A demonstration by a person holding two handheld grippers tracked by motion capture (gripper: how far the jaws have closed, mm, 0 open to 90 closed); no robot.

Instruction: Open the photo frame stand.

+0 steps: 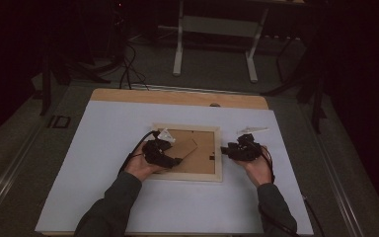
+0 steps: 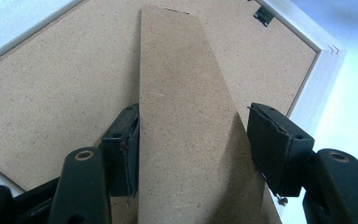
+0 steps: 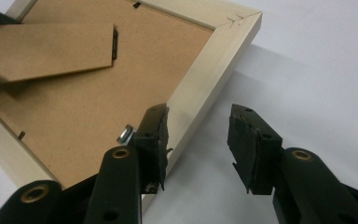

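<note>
So there's a picture frame (image 1: 188, 151) lying face down in the middle of the white tabletop (image 1: 103, 148), brown backing board up. Over at about 9 o'clock of it, the left gripper (image 1: 176, 160) sits above the backing, and in the left gripper view its jaws are spread on either side of the fold-out stand (image 2: 186, 126), one jaw right against the strip's edge, the other a bit off it. At 3 o'clock, the right gripper (image 1: 224, 149) is at the frame's pale wooden side rail (image 3: 205, 77), jaws apart, one over the backing by a little metal tab (image 3: 127, 134), the other out over bare tabletop.
</note>
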